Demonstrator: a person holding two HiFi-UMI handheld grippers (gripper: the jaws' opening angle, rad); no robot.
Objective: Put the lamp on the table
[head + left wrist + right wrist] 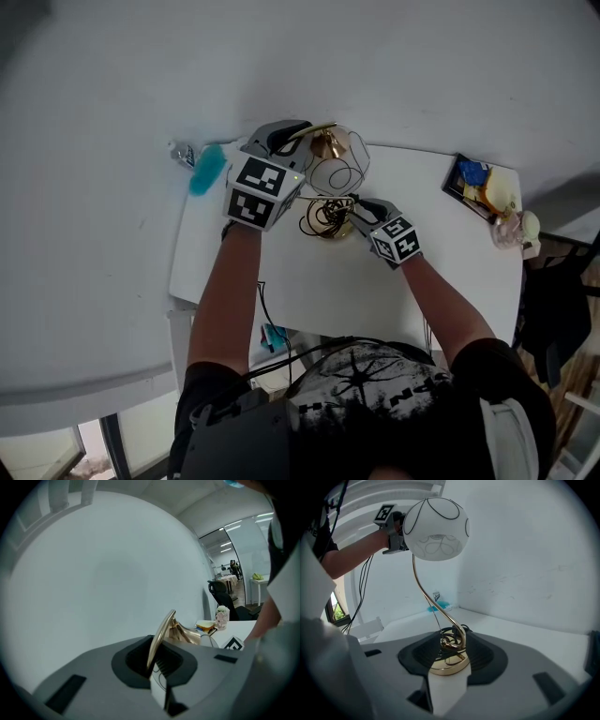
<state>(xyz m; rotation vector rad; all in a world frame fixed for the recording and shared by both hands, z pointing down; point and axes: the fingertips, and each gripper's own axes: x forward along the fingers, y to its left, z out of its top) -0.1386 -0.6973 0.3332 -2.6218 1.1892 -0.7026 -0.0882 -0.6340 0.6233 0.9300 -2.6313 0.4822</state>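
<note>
The lamp has a thin curved gold stem (423, 590), a white globe shade (436, 522) with black lines and a round gold base (449, 663). It stands upright over the white table (309, 281), near its far edge. My left gripper (292, 134) is shut on the top of the stem (158, 637), just behind the shade (336, 167). My right gripper (354, 208) is low at the table, shut on the base. Black cord (323, 217) lies coiled around the base.
A teal object (208, 169) and a small bottle (181, 153) lie at the table's far left corner. A dark tray with yellow items (480, 185) sits at the far right corner, a black chair (562, 291) beyond it. The wall stands close behind the lamp.
</note>
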